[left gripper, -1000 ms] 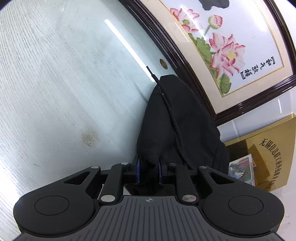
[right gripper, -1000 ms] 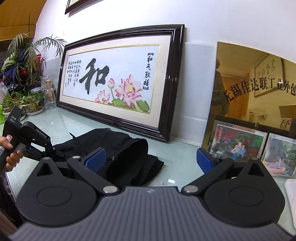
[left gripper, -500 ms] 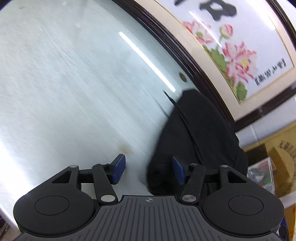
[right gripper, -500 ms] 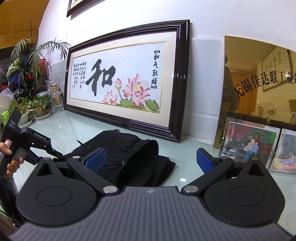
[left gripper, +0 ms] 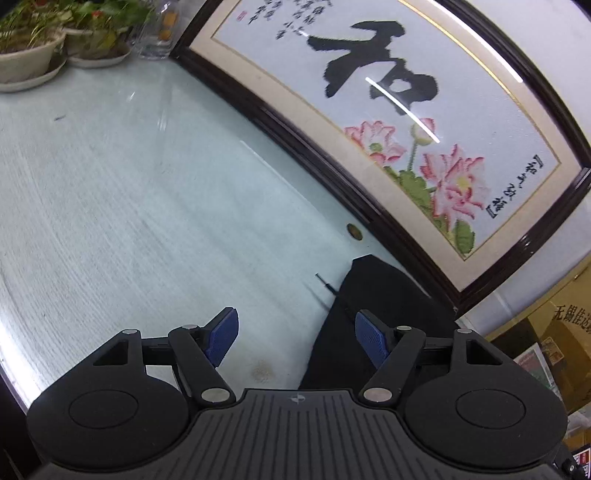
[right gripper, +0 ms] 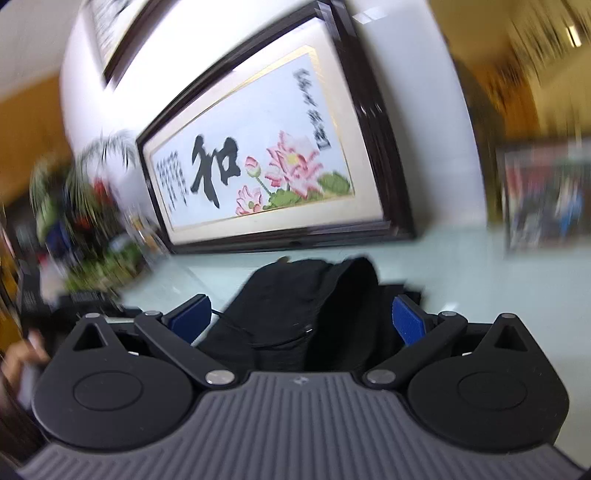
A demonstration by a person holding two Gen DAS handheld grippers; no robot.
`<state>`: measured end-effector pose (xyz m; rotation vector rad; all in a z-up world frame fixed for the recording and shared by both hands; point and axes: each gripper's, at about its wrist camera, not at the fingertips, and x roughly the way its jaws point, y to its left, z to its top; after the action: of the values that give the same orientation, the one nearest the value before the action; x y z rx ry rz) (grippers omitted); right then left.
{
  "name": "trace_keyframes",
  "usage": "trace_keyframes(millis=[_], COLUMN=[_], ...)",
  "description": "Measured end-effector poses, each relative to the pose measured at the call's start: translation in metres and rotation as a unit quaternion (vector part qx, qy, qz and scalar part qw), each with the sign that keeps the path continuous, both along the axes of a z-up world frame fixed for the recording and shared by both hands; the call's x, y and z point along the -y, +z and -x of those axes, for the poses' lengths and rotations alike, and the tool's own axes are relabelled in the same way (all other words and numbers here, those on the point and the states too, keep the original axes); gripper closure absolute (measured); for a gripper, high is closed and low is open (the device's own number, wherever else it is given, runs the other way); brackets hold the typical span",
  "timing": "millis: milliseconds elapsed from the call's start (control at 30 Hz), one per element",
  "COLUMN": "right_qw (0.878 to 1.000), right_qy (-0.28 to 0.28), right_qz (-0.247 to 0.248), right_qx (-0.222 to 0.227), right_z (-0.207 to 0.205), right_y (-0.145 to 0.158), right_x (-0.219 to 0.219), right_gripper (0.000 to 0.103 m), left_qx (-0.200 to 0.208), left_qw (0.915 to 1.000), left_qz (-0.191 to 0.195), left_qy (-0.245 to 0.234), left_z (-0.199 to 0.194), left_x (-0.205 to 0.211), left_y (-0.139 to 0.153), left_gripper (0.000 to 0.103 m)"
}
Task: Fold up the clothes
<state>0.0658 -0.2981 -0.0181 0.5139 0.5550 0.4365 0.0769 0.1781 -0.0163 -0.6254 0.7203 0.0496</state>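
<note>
As both gape | black garment (right gripper: 306, 306) between right claw (right gripper: 301, 319) pads

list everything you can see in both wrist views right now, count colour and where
black garment: 1, black, bunched on the table by the frame's lower edge
drawstring: 1, black, tip poking out left of the garment
table: 1, pale glass-topped
framed lotus embroidery: 1, dark frame, pink flowers, leaning on the wall
coin-like disc: 1, brownish, on the table near the frame
potted plants: at least 2, green, far left corner
glass bottle: 1, clear, beside the plants
gold plaque: 1, right of the frame
left gripper: 1, black, blue pads, open
right gripper: 1, open, over the garment
</note>
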Motion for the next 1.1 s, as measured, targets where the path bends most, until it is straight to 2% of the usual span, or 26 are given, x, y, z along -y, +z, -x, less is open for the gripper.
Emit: trace_keyframes(millis=[67, 167, 200, 300, 333, 400, 600, 767, 800, 867, 900, 1033, 1100], right_qw=[0.997, 0.982, 0.974, 0.964, 0.963, 0.964, 0.975, 0.978, 0.979, 0.978, 0.977, 0.976, 0.976], right_qy=[0.0, 0.001, 0.001, 0.007, 0.007, 0.005, -0.01, -0.013, -0.01, -0.002, 0.001, -0.001, -0.002], right_qz=[-0.071, -0.177, -0.212, -0.244, -0.248, -0.241, -0.19, -0.165, -0.16, -0.153, -0.154, -0.149, -0.146], right_qx=[-0.028, -0.069, -0.082, -0.101, -0.106, -0.114, -0.114, -0.124, -0.129, -0.141, -0.148, -0.157, -0.161], right_z=[-0.008, -0.02, -0.025, -0.037, -0.04, -0.046, -0.059, -0.066, -0.068, -0.073, -0.074, -0.076, -0.077], right_y=[-0.014, -0.036, -0.043, -0.062, -0.064, -0.068, -0.07, -0.076, -0.077, -0.082, -0.084, -0.088, -0.09], right_x=[0.006, 0.014, 0.017, 0.01, 0.008, 0.003, -0.009, -0.011, -0.013, -0.018, -0.021, -0.022, -0.022], right_gripper=[0.0, 0.001, 0.005, 0.027, 0.037, 0.046, 0.046, 0.047, 0.052, 0.072, 0.086, 0.099, 0.099], left_qx=[0.006, 0.008, 0.008, 0.008, 0.008, 0.01, 0.013, 0.012, 0.011, 0.01, 0.009, 0.008, 0.008], left_qw=[1.0, 0.9999, 0.9998, 0.9997, 0.9996, 0.9995, 0.9989, 0.9988, 0.9988, 0.9988, 0.9987, 0.9984, 0.9983], left_qz=[-0.002, -0.007, -0.008, -0.012, -0.013, -0.016, -0.025, -0.025, -0.024, -0.023, -0.023, -0.023, -0.025], left_qy=[-0.005, -0.013, -0.015, -0.021, -0.024, -0.027, -0.037, -0.041, -0.042, -0.043, -0.044, -0.05, -0.052], left_z=[0.0, 0.0, -0.001, -0.002, -0.003, -0.004, -0.006, -0.011, -0.013, -0.014, -0.015, -0.017, -0.018], left_x=[0.005, 0.012, 0.014, 0.019, 0.02, 0.022, 0.027, 0.029, 0.029, 0.03, 0.031, 0.034, 0.035], left_y=[0.004, 0.007, 0.008, 0.008, 0.008, 0.01, 0.016, 0.017, 0.016, 0.015, 0.014, 0.013, 0.013], left_gripper=[0.029, 0.028, 0.028, 0.028, 0.028, 0.028, 0.028, 0.028, 0.028, 0.028, 0.028, 0.028, 0.028])
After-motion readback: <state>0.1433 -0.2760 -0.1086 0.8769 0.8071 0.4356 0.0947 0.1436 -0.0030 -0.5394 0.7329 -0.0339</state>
